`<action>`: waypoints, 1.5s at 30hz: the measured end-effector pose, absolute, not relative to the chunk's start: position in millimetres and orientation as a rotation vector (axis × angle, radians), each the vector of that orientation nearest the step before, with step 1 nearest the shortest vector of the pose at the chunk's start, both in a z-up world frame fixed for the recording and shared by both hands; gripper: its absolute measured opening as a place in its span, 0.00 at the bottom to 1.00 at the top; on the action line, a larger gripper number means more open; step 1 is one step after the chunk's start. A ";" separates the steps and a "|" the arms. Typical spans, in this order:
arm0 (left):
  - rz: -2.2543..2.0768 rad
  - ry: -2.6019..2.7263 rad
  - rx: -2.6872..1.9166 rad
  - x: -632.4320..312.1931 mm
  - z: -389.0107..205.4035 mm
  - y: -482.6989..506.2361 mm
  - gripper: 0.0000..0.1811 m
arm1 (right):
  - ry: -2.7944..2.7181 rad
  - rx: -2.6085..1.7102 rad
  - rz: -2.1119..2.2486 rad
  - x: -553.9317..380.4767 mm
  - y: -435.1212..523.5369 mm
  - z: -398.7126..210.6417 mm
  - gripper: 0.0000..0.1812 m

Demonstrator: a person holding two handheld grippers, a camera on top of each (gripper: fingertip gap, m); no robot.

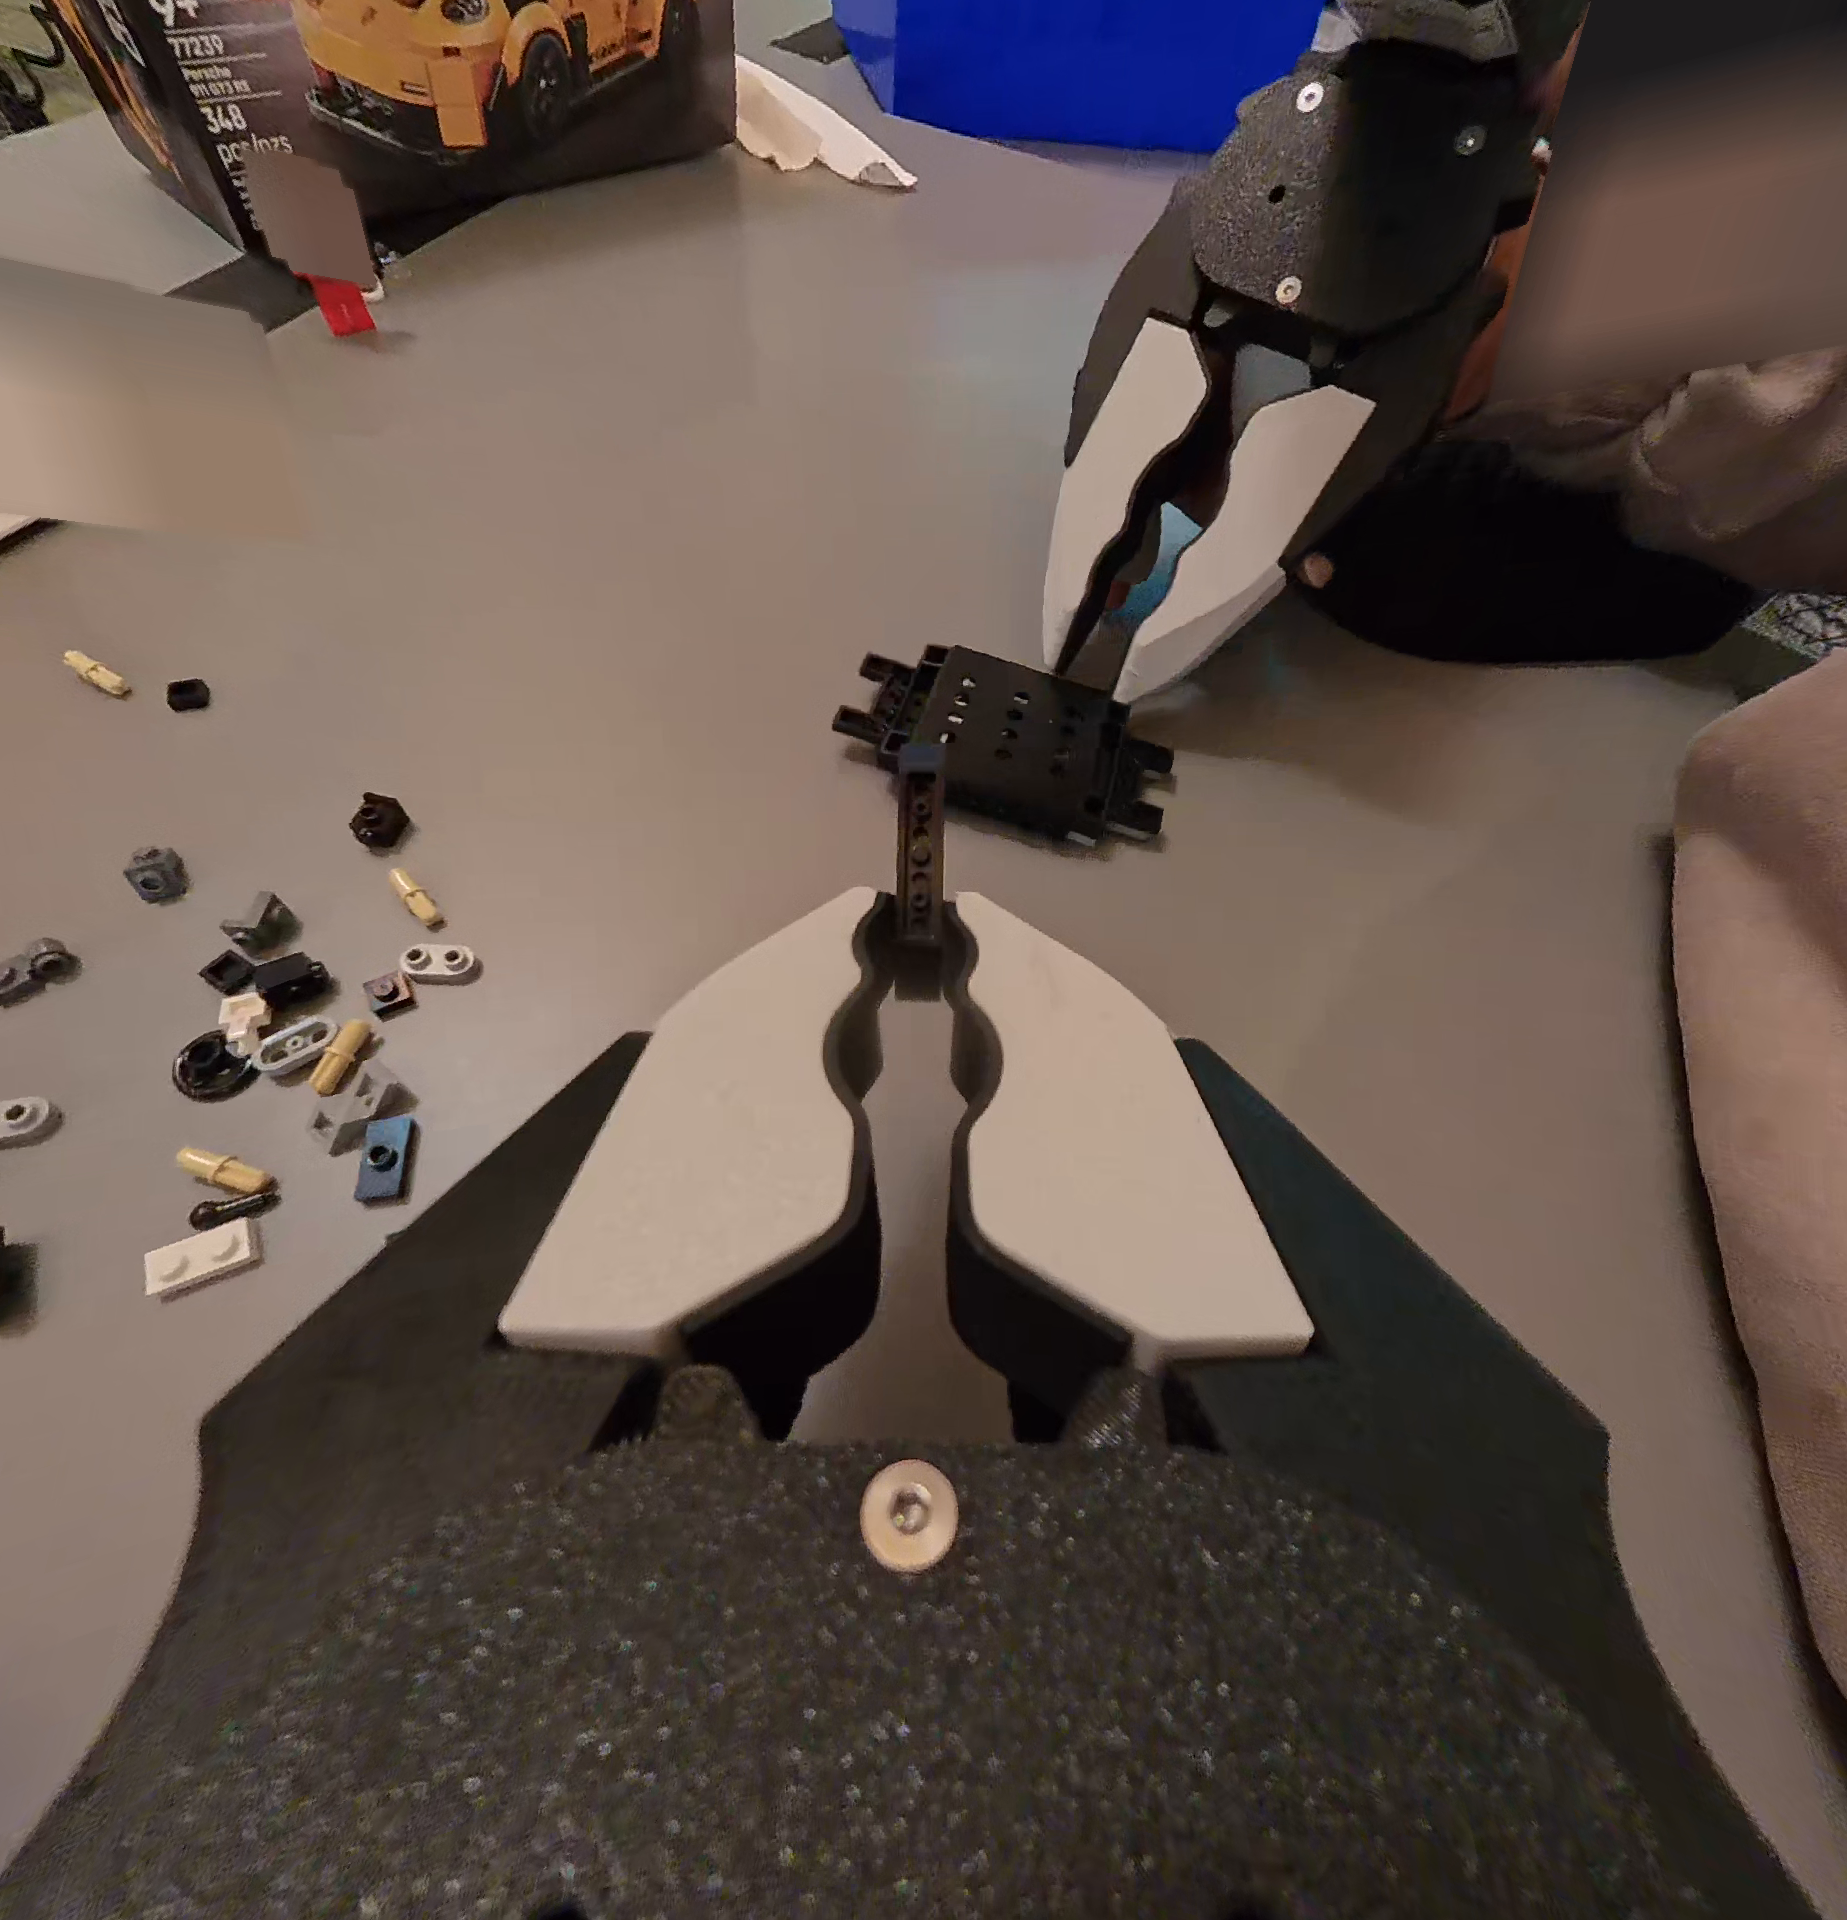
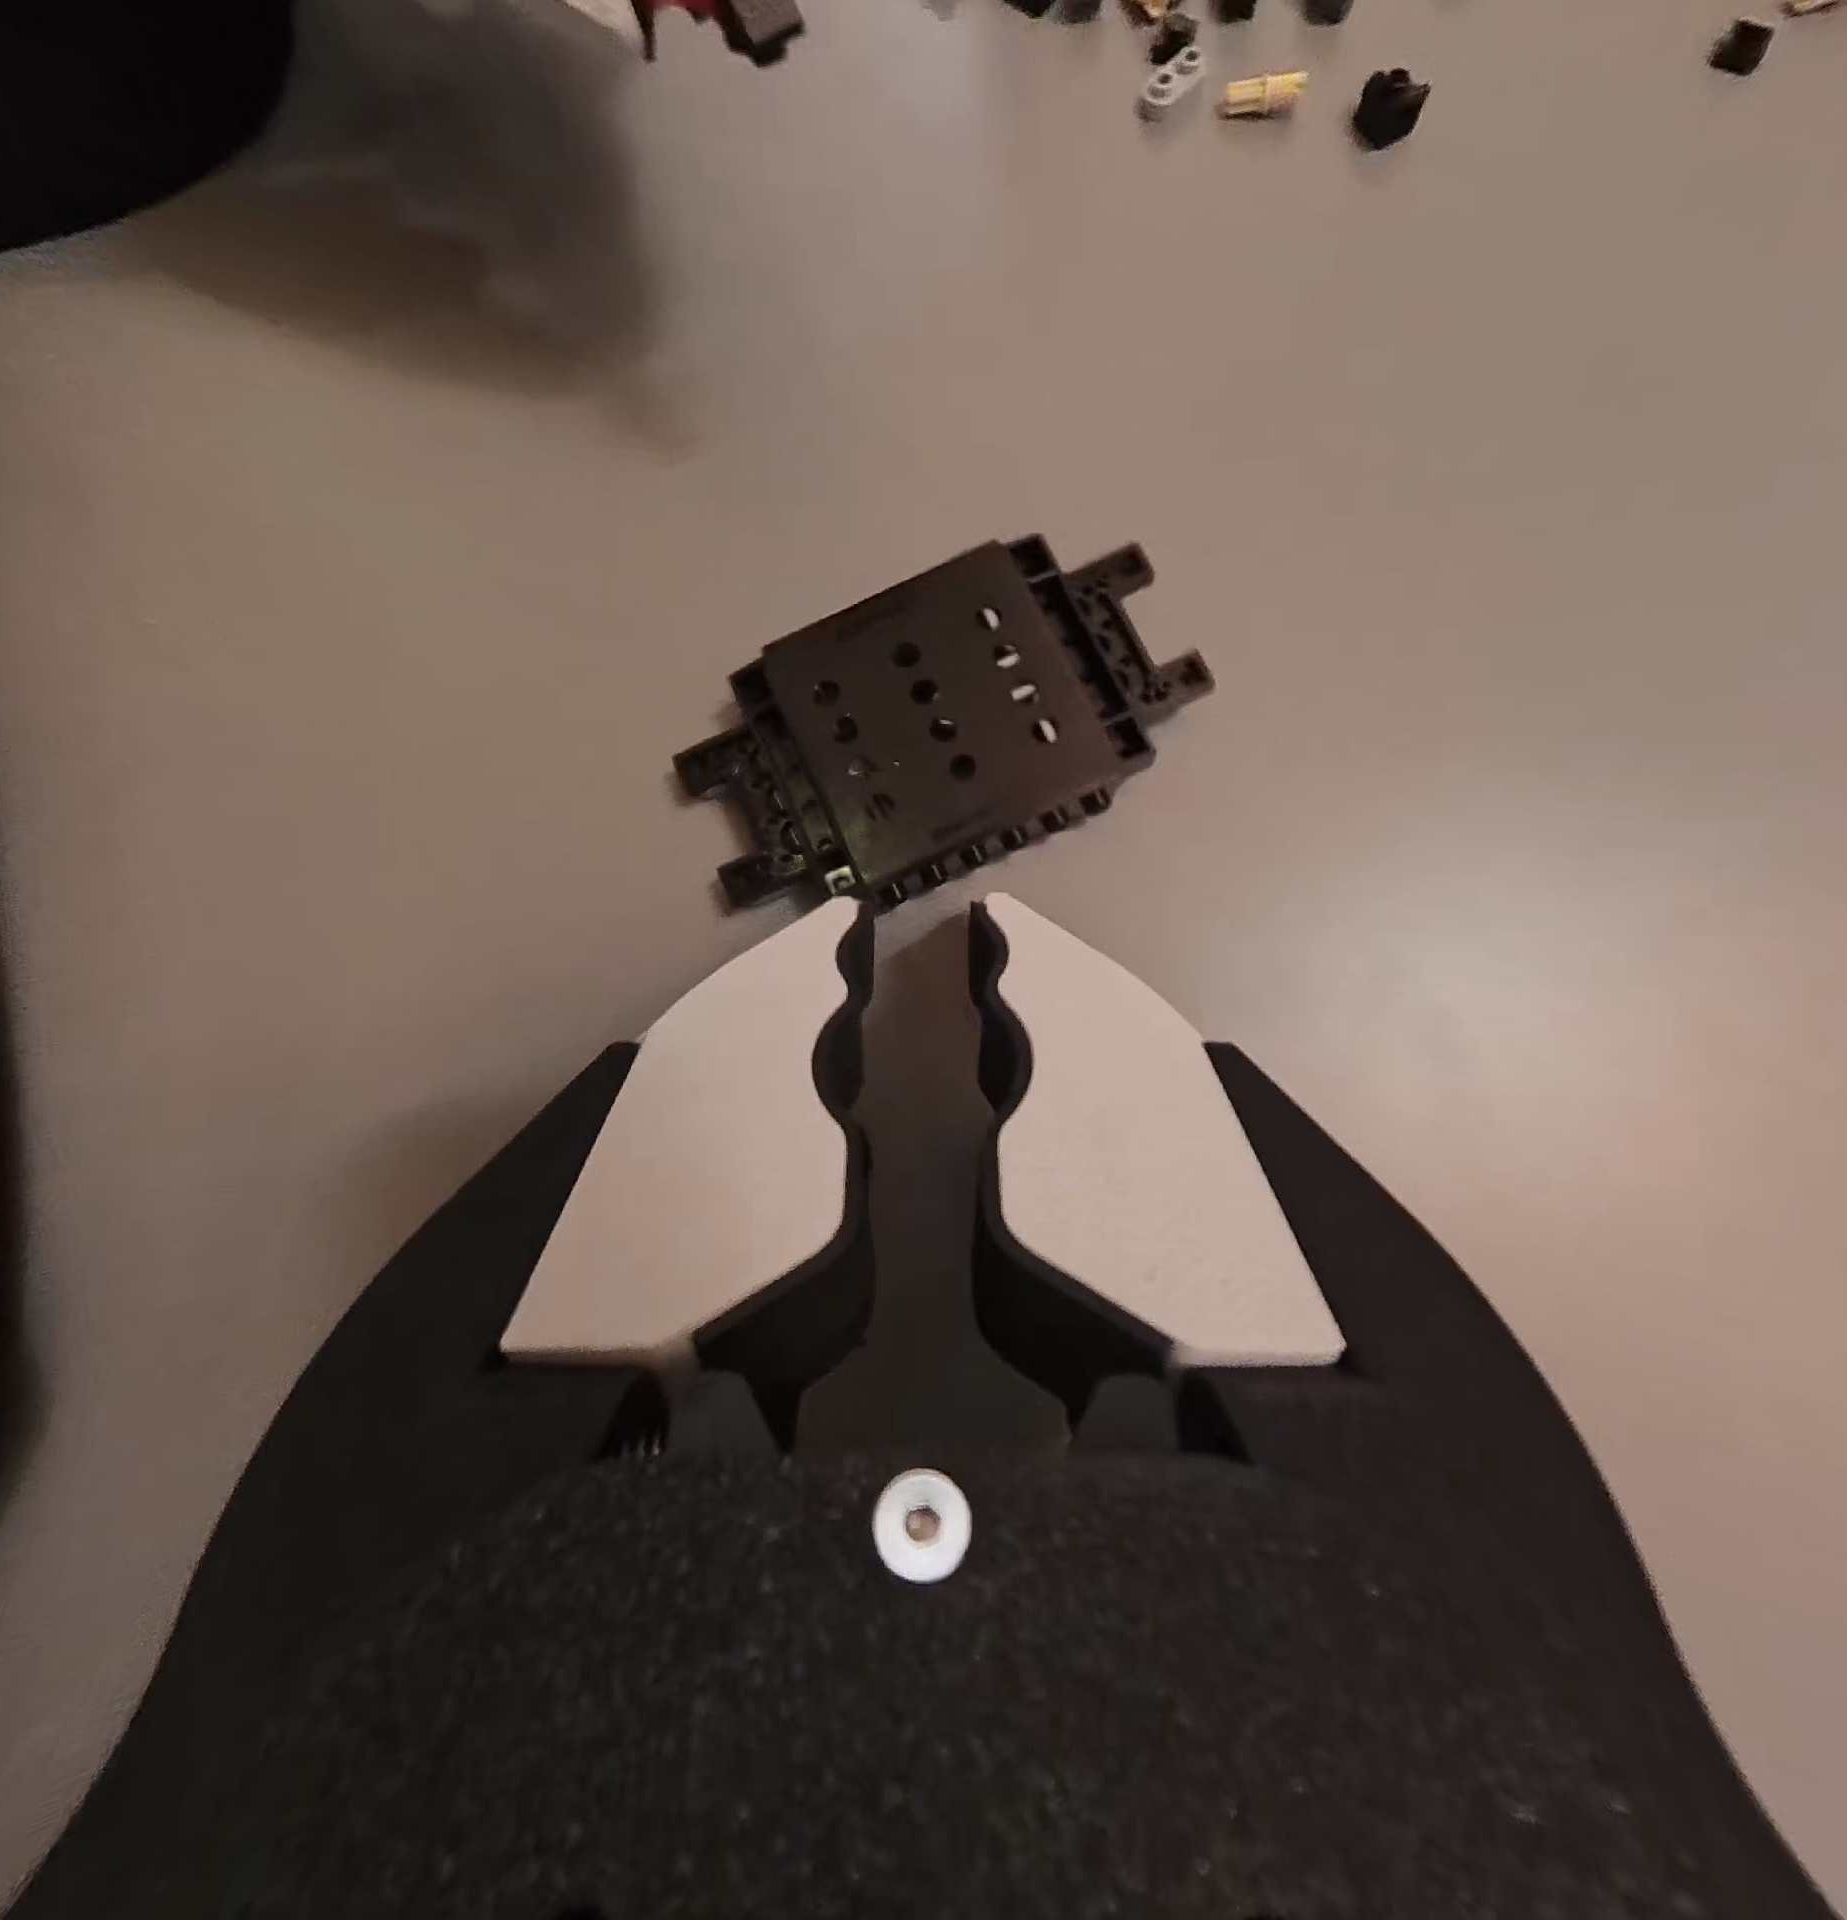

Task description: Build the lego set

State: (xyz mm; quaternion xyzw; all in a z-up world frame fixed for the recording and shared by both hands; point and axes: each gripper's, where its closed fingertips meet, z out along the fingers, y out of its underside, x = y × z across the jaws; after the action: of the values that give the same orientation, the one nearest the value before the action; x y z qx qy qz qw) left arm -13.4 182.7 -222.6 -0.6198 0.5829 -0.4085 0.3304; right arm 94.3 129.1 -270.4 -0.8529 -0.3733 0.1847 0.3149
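Observation:
A black chassis piece (image 1: 1007, 743) with round holes lies flat on the grey table; it also shows in the right wrist view (image 2: 940, 727). My left gripper (image 1: 917, 914) is shut on a thin dark beam with holes (image 1: 919, 842), held upright just in front of the chassis's near left corner. My right gripper (image 2: 921, 909) is slightly open and empty, its tips right at the chassis's edge. In the left wrist view the right gripper (image 1: 1101, 665) comes down from the upper right onto the chassis's far right edge.
Several small loose pieces (image 1: 275, 1029) in black, grey, tan and blue lie scattered at the left. The set's box (image 1: 399, 94) stands at the back left, a blue object (image 1: 1064, 62) behind it. A person's sleeve (image 1: 1781, 1039) is at the right. About 15 cm separates my left fingertips from my right.

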 end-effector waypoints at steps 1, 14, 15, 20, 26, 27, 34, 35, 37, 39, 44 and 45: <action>-1.067 1.528 -1.624 -11.9 -223.3 182.0 0.04 | -0.977 -2.235 0.481 94.7 129.4 -269.8 0.10; -0.994 1.918 -1.396 37.1 -227.5 171.1 0.04 | -1.153 -1.906 0.466 84.5 152.8 -216.8 0.10; -0.971 1.951 -1.379 42.7 -227.8 171.3 0.04 | -1.183 -1.906 0.441 85.2 156.8 -218.3 0.10; -0.881 2.045 -1.333 67.2 -226.1 177.8 0.04 | -1.271 -1.889 0.422 86.6 169.9 -221.5 0.10; -0.849 2.077 -1.324 78.6 -227.4 184.9 0.04 | -1.268 -1.875 0.428 93.8 179.7 -224.2 0.04; -0.852 2.070 -1.325 79.6 -227.1 186.1 0.04 | -1.261 -1.867 0.442 94.7 180.7 -224.5 0.04; -0.922 2.059 -1.404 68.3 -244.3 195.6 0.08 | -1.277 -1.889 0.505 101.2 182.6 -243.5 0.04; -0.946 2.053 -1.408 67.5 -246.2 195.3 0.08 | -1.283 -1.889 0.507 100.6 183.4 -245.9 0.04; -0.979 2.048 -1.417 66.8 -250.1 195.8 0.08 | -1.285 -1.889 0.526 98.2 185.0 -248.2 0.04; -1.006 2.045 -1.416 67.4 -252.2 196.3 0.07 | -1.293 -1.889 0.541 96.5 186.0 -249.7 0.04; -1.025 2.064 -1.407 68.6 -255.7 197.0 0.04 | -1.307 -1.900 0.554 97.1 187.6 -253.0 0.04; -1.026 2.071 -1.406 68.9 -255.9 196.8 0.04 | -1.311 -1.906 0.558 97.4 187.3 -253.8 0.04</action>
State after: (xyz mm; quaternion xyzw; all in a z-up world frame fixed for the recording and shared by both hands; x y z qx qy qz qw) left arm 68.9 196.8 -255.9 -0.5073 0.7473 -0.3704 0.2167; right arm 97.4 187.3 -253.8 -0.7435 -0.5114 0.2176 0.3718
